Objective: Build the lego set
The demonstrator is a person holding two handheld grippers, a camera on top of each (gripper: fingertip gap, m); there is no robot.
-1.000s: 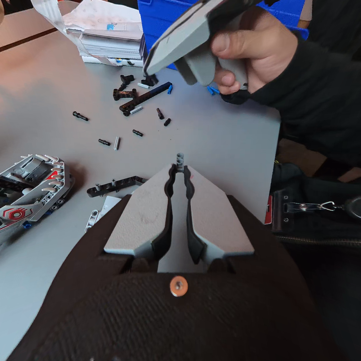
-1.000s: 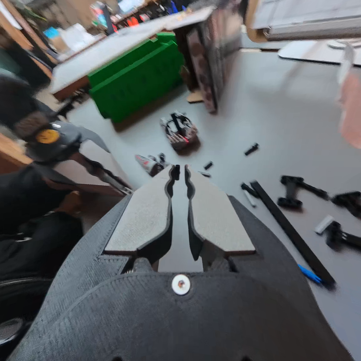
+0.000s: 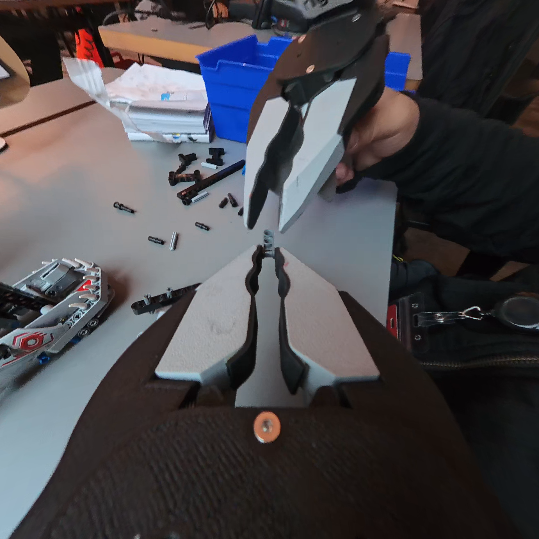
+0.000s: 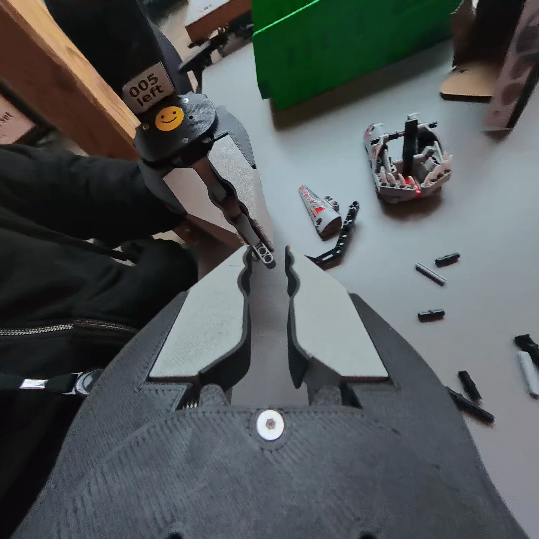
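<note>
My left gripper (image 3: 267, 251) is shut on a small grey connector piece (image 3: 268, 241) and holds it above the grey table (image 3: 335, 233). My right gripper (image 3: 264, 229) comes down from the upper right. It is open, with its tips just above the piece. In the right wrist view the right gripper (image 4: 268, 252) is open and empty. The grey piece (image 4: 264, 254), held by the left gripper (image 4: 260, 245), lies between its fingertips, close to the left one. The part-built grey, red and white model (image 3: 52, 306) sits at the left; it also shows in the right wrist view (image 4: 408, 166).
Loose black pins (image 3: 124, 207) and a long black beam (image 3: 210, 180) lie scattered mid-table. A bent black beam (image 4: 341, 236) and a grey-red panel (image 4: 319, 210) lie near the model. Booklets (image 3: 163, 108), a blue bin (image 3: 233, 87) and a green box (image 4: 335, 43) stand at the back. The table edge (image 3: 392, 262) is close on the right. My left and right fingertips are right by each other. The long black beam (image 3: 210, 180) is about 20 cm from both grippers' fingertips.
My right gripper, shut on a small black piece before, has swung over to the left gripper's grey piece and opened; the black piece no longer shows in it. The left gripper has held still.
</note>
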